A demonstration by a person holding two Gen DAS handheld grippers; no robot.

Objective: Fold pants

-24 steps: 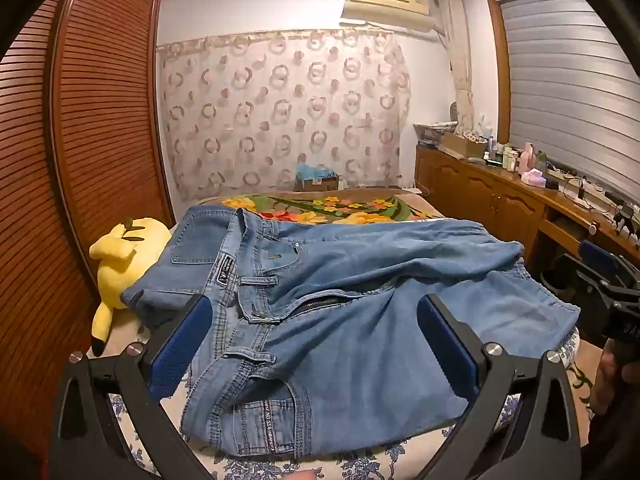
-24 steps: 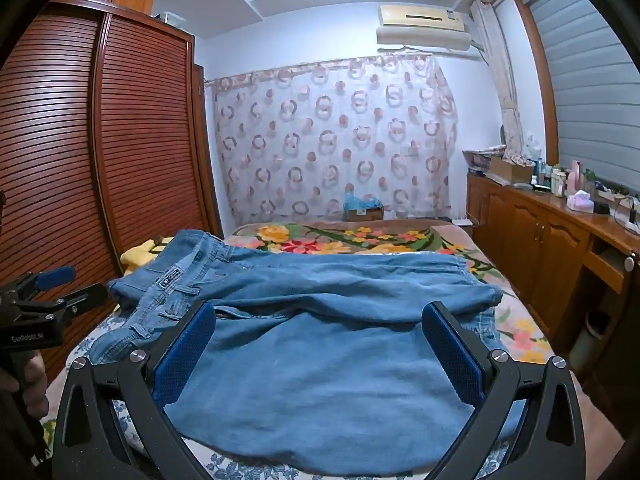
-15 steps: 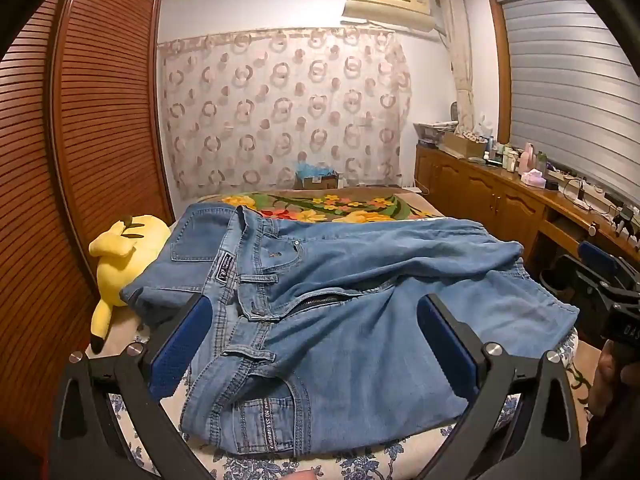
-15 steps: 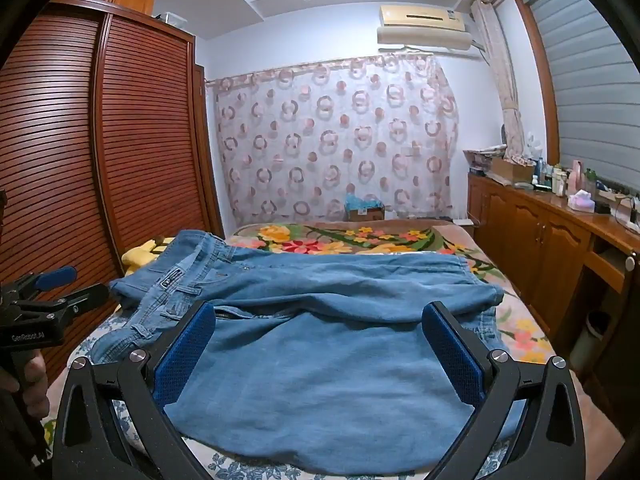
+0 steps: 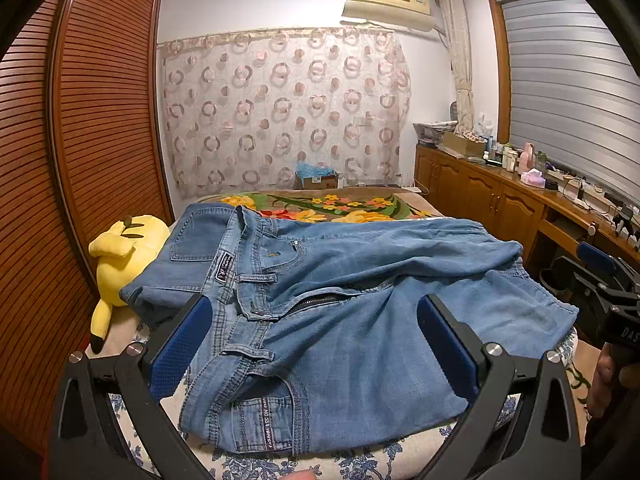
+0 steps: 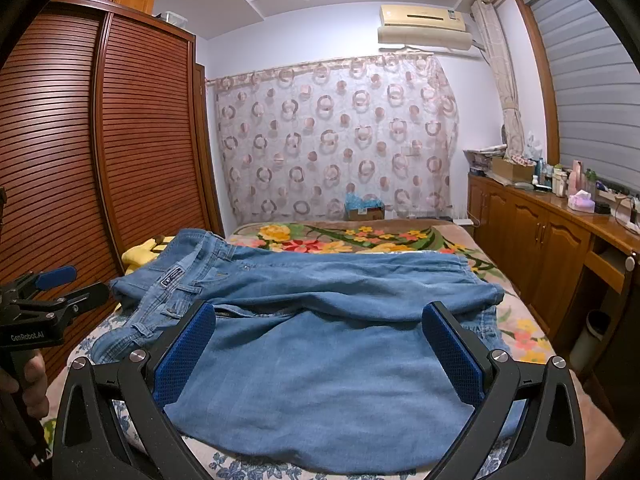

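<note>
Light blue jeans [image 5: 360, 320] lie spread on the bed, waistband at the left, legs running right; they also show in the right wrist view [image 6: 320, 344]. My left gripper [image 5: 312, 344] is open and empty, held above the near waistband and zipper. It also shows at the left edge of the right wrist view [image 6: 60, 288]. My right gripper [image 6: 320, 352] is open and empty, held above the near leg. It also shows at the right edge of the left wrist view [image 5: 600, 276].
A yellow plush toy [image 5: 124, 256] lies at the bed's left edge by the wooden slatted wardrobe [image 5: 80, 160]. A floral blanket [image 5: 328, 208] covers the far bed. A wooden cabinet [image 6: 540, 248] with bottles stands along the right wall. A small bin [image 6: 592, 332] stands beside the bed.
Both views shift very slightly; the jeans and both open grippers stay as they were.
</note>
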